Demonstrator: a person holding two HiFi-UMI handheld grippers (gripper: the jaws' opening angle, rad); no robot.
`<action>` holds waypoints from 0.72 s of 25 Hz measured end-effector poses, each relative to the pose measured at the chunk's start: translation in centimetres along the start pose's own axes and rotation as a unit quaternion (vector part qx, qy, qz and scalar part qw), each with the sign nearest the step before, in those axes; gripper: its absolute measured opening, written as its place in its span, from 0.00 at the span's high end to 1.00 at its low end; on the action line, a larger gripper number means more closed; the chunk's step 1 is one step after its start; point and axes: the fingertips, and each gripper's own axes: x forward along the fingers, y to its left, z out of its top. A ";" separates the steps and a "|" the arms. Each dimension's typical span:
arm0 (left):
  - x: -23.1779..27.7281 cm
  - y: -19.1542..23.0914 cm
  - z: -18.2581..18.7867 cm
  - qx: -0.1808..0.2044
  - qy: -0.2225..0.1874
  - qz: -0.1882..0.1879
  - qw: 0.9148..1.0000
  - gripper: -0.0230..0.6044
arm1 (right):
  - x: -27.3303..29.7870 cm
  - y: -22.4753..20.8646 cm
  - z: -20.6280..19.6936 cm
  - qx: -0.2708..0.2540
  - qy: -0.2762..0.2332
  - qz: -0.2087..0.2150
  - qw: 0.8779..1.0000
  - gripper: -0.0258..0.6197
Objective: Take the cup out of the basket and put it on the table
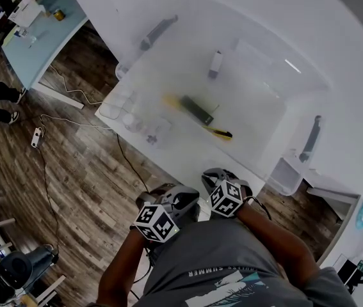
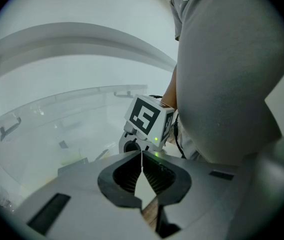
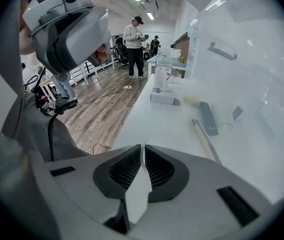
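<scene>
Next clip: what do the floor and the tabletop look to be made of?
The brown plank floor looks like wood or wood-look laminate: grain streaks and board seams show, with low sheen. The white flat tabletop looks like smooth laminate or painted board: even colour, no grain, soft glare. Which of the two is unclear.
</scene>
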 end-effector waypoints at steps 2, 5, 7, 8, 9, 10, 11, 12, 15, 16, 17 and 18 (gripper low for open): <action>-0.1 0.0 0.0 0.000 0.000 0.002 1.000 0.94 | -0.2 0.0 0.3 -0.006 -0.005 -0.002 1.000 0.90; -0.4 0.1 -0.1 0.000 -0.001 0.006 1.000 0.94 | -0.6 0.0 0.8 -0.013 -0.013 -0.007 1.000 0.89; -0.5 0.0 -0.1 0.001 -0.002 0.008 1.000 0.94 | -0.9 -0.1 1.1 -0.017 -0.018 -0.011 1.000 0.88; -0.6 0.0 -0.1 0.002 -0.002 0.010 1.000 0.94 | -1.1 -0.1 1.2 -0.019 -0.021 -0.013 1.000 0.88; -0.7 0.0 0.0 0.003 -0.003 0.011 1.000 0.94 | -1.3 -0.1 1.4 -0.022 -0.026 -0.016 0.999 0.88; -0.8 -0.1 0.0 0.004 -0.004 0.013 1.000 0.94 | -1.6 -0.1 1.7 -0.025 -0.031 -0.020 0.999 0.88; -1.0 -0.1 0.1 0.005 -0.005 0.014 1.000 0.94 | -1.9 0.0 2.0 -0.027 -0.039 -0.025 0.999 0.87; -1.1 -0.2 0.1 0.006 -0.006 0.017 1.000 0.94 | -2.3 0.0 2.3 -0.029 -0.046 -0.030 0.998 0.87; -1.8 -0.1 0.3 0.004 -0.012 0.027 1.000 0.94 | -3.6 -0.1 3.1 -0.030 -0.067 -0.046 0.996 0.87; -2.1 0.0 0.4 0.003 -0.015 0.031 0.999 0.94 | -4.0 -0.1 3.3 -0.030 -0.073 -0.052 0.996 0.87; -2.4 0.0 0.5 0.002 -0.018 0.036 0.999 0.94 | -4.5 -0.2 3.5 -0.029 -0.079 -0.059 0.995 0.87; -2.7 0.0 0.6 0.001 -0.021 0.041 0.999 0.94 | -5.1 -0.3 3.7 -0.029 -0.087 -0.067 0.994 0.87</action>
